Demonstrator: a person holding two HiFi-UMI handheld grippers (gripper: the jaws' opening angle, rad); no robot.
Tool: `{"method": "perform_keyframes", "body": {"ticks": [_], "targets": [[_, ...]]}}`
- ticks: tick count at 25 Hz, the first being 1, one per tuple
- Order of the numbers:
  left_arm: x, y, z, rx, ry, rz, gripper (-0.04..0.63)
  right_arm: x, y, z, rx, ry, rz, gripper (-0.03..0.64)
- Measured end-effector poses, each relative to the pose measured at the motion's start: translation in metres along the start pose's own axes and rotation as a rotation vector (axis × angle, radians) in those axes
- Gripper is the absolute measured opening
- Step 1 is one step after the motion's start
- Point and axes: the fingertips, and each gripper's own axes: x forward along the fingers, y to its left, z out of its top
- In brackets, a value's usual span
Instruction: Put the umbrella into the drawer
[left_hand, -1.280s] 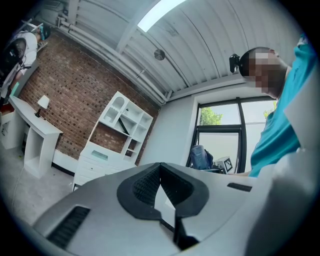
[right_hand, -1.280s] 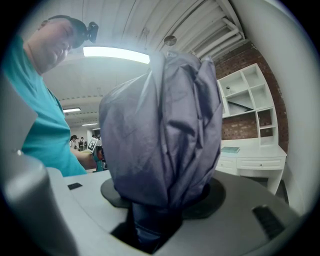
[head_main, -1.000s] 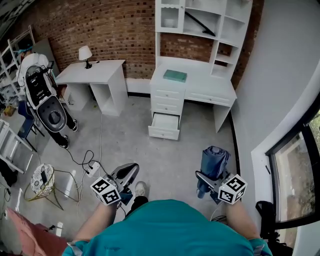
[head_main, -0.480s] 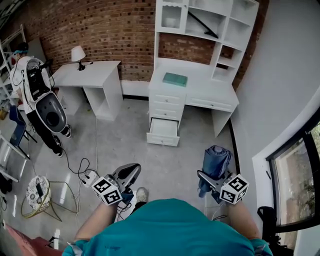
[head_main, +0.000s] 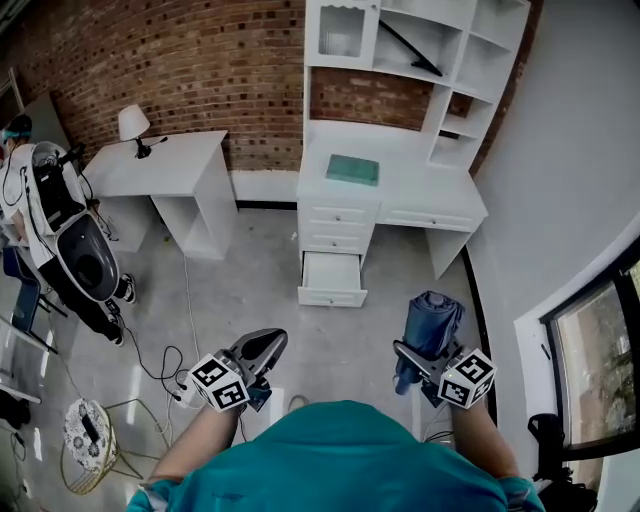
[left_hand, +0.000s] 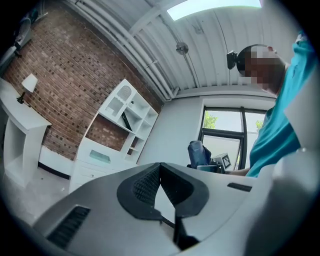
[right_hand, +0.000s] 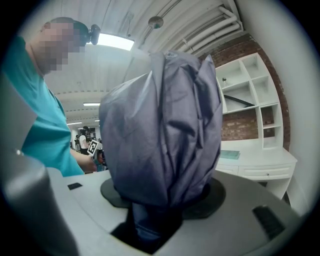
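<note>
The right claw (head_main: 412, 362) is closed on the folded blue-grey fabric umbrella (head_main: 430, 322), its jaws standing wide apart around the thick bundle. The umbrella stands nearly upright in the grip, most of its length rising above the jaws and a short darker end poking out below them. Seen from the right gripper view, the umbrella (right_hand: 162, 130) fills the space straight ahead of the claw as a fat, loosely rolled bundle of creased, matte cloth with soft vertical folds, narrowing where the jaws pinch it. The left claw (head_main: 262, 346) is level with the right one and well apart from the umbrella, its jaw tips together with nothing between them. The open white bottom drawer (head_main: 332, 276) of the white surface with shelves (head_main: 420, 195) lies ahead of both claws, well apart from them.
</note>
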Motion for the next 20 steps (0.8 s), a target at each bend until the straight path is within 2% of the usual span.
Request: {"method": "perform_keyframes", "body": {"ticks": [10, 20], "targets": [[0.018, 0.113, 0.042, -0.010, 0.025, -0.052, 0.014, 0.107, -0.039, 0.034, 0.010, -0.008, -0.046, 0.242], [0.038, 0.168, 0.050, -0.035, 0.053, -0.062, 0.014, 0.158, -0.085, 0.052, 0.021, 0.012, -0.074, 0.242]]}}
